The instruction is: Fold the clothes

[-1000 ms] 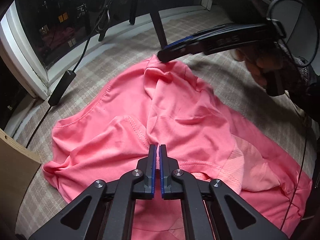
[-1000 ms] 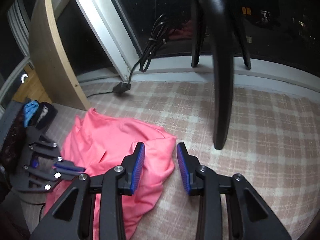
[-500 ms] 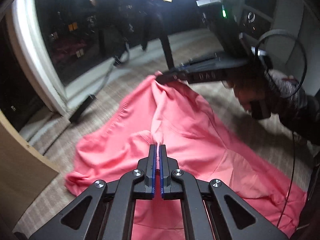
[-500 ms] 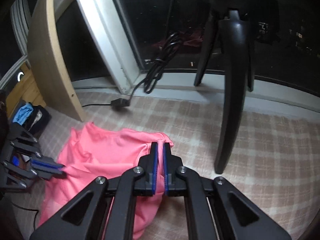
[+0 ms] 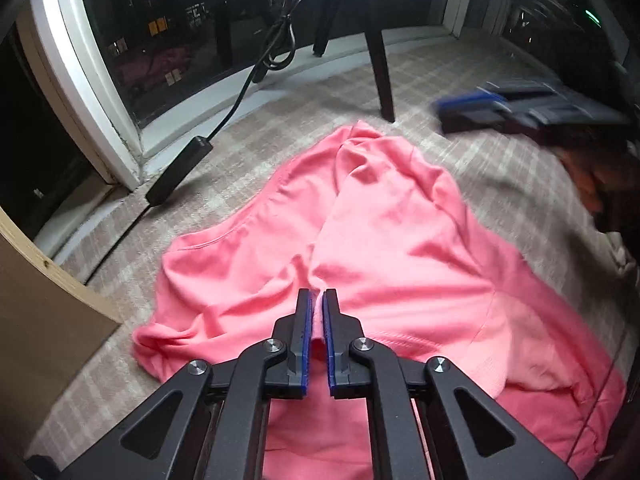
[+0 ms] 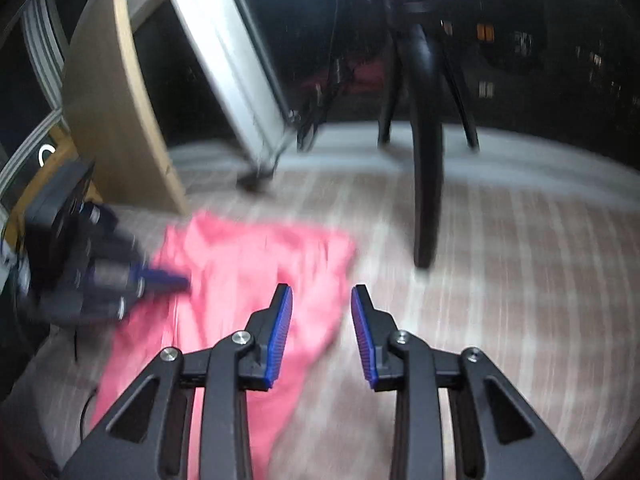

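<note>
- I am holding my left gripper low over the pink garment, pointing steeply down; its jaws have just been opening a little and are standing at a narrow gap with a ridge of the pink cloth rising between the blue pads.
- I cannot tell whether those pads are still pressing the cloth or only flanking it.
- I am keeping my right gripper off to the side with its jaws parted to a moderate width; they have just been opening, and nothing is sitting between them.
- In the right wrist view the picture is smearing with blur, and the far corner of the garment is lying below and to the left of my right fingers, apart from them.
- From the left wrist view my right gripper is showing as a blurred dark and blue shape above the bedcover, clear of the garment's peak.
- The garment is lying rumpled on the checked beige bedcover, with a raised fold running from my left pads towards its far corner.
- A black tripod leg is standing on the cover just beyond that corner.
- A black power adapter with its cable is resting beside the window frame, left of the garment.
- A pale wooden panel is standing at the left edge.
</note>
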A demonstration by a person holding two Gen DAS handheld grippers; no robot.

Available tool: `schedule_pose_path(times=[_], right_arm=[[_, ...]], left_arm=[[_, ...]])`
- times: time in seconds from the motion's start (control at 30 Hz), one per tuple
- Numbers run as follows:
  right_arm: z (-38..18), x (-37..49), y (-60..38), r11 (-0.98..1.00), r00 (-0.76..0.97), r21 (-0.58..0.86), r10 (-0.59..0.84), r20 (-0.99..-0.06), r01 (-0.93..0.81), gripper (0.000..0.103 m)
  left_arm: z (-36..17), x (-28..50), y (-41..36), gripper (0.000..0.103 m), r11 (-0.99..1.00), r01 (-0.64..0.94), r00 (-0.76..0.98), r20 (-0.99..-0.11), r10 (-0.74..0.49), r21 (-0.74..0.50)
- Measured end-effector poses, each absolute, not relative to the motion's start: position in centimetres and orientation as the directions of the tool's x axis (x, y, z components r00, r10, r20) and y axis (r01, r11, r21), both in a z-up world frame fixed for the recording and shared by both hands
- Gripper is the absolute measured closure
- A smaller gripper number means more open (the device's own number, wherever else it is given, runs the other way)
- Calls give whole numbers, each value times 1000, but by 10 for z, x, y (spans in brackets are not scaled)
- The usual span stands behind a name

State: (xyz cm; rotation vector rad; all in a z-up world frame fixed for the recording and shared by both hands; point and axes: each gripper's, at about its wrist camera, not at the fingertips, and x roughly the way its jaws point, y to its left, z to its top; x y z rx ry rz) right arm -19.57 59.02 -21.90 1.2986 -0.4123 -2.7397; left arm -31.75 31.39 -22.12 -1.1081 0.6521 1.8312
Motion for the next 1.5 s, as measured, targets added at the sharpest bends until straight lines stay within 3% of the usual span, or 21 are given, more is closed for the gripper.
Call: schedule_pose_path(times=[0.13,0.23,0.6,0.67,0.7,0.73,0.8,0.83,0.87,1.1,1.23,1.33,1.4,1.5], right_arm=[[-239,-173,574,-945,-584,326,-247,-774,-32,73],[-247,-168,560,-954,-569,299,-233,-788,-22,73],[-256,-150,557,-937,-572,350,-275,-772,-21,73],[-256,-149,556,-937,-575,348,-275,-771,-19,73],[-256,-149,556,-938,-576,346,-275,-770,-14,73],[-257,-150,555,-939,-578,345,-277,-768,-8,73],[-258,-150,553,-940,-579,341,-280,-765,4,79],[-259,-150,553,-939,-574,344,-288,-767,11,94],[-259,-149,553,-937,-567,348,-297,-768,20,100],[-258,-130,555,-954,-538,298,-258,-803,12,102],[-253,-125,557,-959,-540,284,-231,-809,-14,101],[-241,-119,565,-945,-579,324,-242,-779,-41,100],[-233,-114,566,-939,-602,343,-252,-758,-38,100],[-218,-107,563,-936,-636,353,-260,-726,-21,100]], left_arm=[[-202,-331,323,92,-490,-871,-223,-862,456,-35],[-200,-336,358,82,-454,-890,-196,-855,481,-51],[-225,-360,443,78,-382,-916,-88,-864,495,-125],[-233,-359,449,81,-363,-923,-62,-878,475,-131],[-236,-357,450,97,-352,-928,-63,-878,475,-124],[-238,-355,449,101,-351,-931,-81,-879,470,-102],[-238,-353,446,101,-360,-929,-103,-870,482,-89],[-236,-353,443,101,-370,-925,-119,-862,493,-84],[-232,-355,439,101,-382,-920,-132,-852,507,-85],[-234,-360,439,102,-451,-892,-239,-833,500,-15],[-243,-364,445,100,-478,-877,-224,-848,480,-39],[-231,-360,435,96,-472,-879,-200,-843,499,-71],[-219,-355,424,88,-468,-880,-193,-839,509,-82],[-200,-343,400,88,-477,-876,-213,-830,516,-71]])
